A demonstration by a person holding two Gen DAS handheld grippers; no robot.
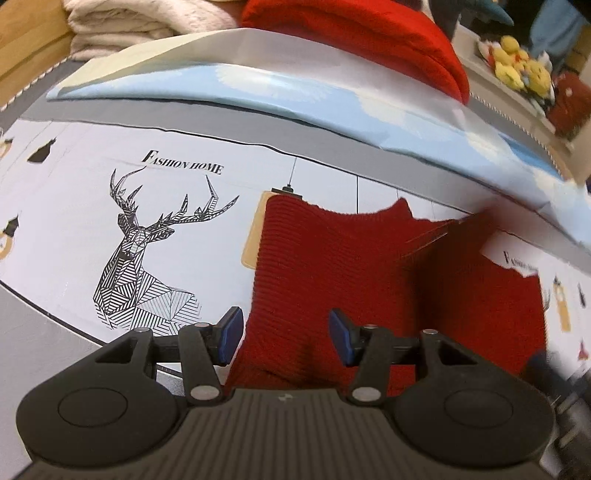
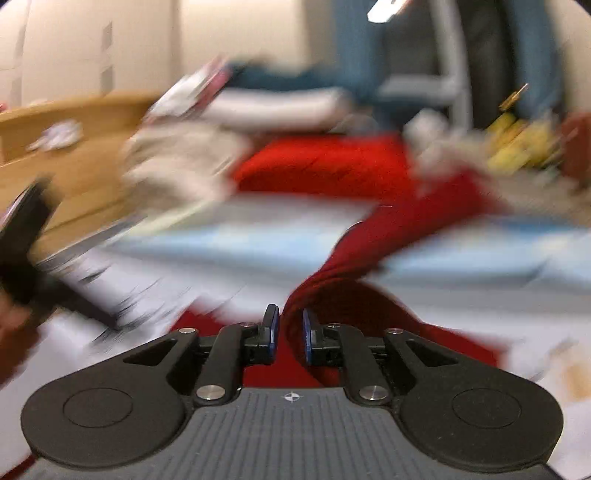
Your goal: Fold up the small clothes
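A dark red knit garment point(image 1: 332, 258) lies spread on the printed bedsheet point(image 1: 74, 221). Its right part is lifted and blurred. My left gripper point(image 1: 286, 334) hovers over the garment's near left edge, open, with the blue pads point(image 1: 229, 332) apart and the fabric lying below them. In the right wrist view, my right gripper point(image 2: 291, 332) is shut on a fold of the red garment point(image 2: 388, 229), which trails up and to the right from the narrow jaws. That view is heavily motion-blurred.
A light blue folded sheet point(image 1: 258, 88) lies across the bed behind the garment. Behind it sit a bright red folded blanket point(image 1: 369, 37) and cream fleece point(image 1: 129, 22). Yellow plush toys point(image 1: 517, 66) are at far right, and a wooden frame point(image 1: 22, 44) at far left.
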